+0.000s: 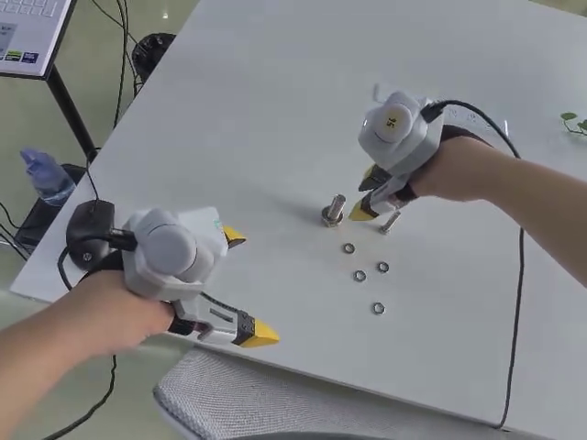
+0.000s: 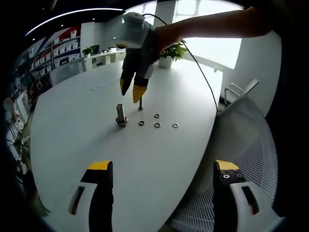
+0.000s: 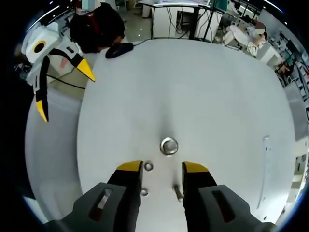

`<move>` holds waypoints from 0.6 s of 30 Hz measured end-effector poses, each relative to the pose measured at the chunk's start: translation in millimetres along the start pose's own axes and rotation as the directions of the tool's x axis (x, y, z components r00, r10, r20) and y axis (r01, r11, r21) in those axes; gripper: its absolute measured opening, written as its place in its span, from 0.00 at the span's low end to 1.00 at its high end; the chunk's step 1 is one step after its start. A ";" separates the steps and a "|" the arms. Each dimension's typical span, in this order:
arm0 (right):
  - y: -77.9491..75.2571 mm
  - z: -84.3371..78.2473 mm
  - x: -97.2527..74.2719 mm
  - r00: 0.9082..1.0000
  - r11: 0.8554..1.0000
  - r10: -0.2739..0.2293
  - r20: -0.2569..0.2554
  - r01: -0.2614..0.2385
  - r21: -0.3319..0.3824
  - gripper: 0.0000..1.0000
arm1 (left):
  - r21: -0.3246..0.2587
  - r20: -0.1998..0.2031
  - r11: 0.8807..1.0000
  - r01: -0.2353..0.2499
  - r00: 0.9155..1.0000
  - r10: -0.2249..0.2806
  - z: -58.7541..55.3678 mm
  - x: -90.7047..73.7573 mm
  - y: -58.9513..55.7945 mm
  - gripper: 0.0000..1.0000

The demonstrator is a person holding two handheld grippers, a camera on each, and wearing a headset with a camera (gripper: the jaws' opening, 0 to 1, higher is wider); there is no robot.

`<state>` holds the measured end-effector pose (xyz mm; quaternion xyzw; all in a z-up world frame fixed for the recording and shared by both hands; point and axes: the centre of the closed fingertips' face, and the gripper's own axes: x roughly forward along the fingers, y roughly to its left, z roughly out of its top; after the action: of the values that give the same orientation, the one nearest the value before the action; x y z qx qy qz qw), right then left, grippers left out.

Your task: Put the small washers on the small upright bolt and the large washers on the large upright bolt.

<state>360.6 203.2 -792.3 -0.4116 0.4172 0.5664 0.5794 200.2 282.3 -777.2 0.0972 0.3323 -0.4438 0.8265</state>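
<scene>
The right tongs (image 1: 367,194) are held partly open and empty above the counter (image 1: 275,110). Their tips are just over the large bolt (image 1: 334,211) and the small bolt (image 1: 390,221), which stand upright near each other. Four washers (image 1: 359,275) lie flat and loose on the counter just beside the bolts, on the person's side. None is seen threaded on a bolt, though the foot of the large bolt is too small to be judged. The left tongs (image 1: 246,286) are spread wide with nothing held, well apart from the work, near the counter edge.

Picking up a washer is judged to be the step in hand. The washer sizes cannot be told apart here, so each washer should be matched to its bolt before it is lowered. Since the washers lie flat, one tip is best set against the rim and the other closed across it, so that the ring is tipped up rather than pushed along. The hole should be kept clear of the tips, brought level over the bolt top, and released only once centred. The bolts may be standing loose and could be toppled by a sideways knock, so the approach should be made from above.
</scene>
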 end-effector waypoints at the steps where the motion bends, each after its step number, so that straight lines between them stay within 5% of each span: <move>1: 1.7 -1.6 0.0 1.000 1.000 0.004 -0.004 -0.004 0.000 0.33 | 0.001 -0.001 1.000 0.001 1.000 -0.001 0.0 0.1 -0.4 0.85; 18: 7.0 -18.5 14.5 1.000 0.999 0.021 -0.012 -0.021 0.032 0.33 | 0.009 0.002 1.000 0.007 1.000 -0.007 3.1 1.3 -1.8 0.85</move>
<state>353.5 190.4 -811.9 -0.4014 0.4342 0.5630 0.5774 200.8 279.0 -775.5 0.0992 0.3297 -0.4484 0.8249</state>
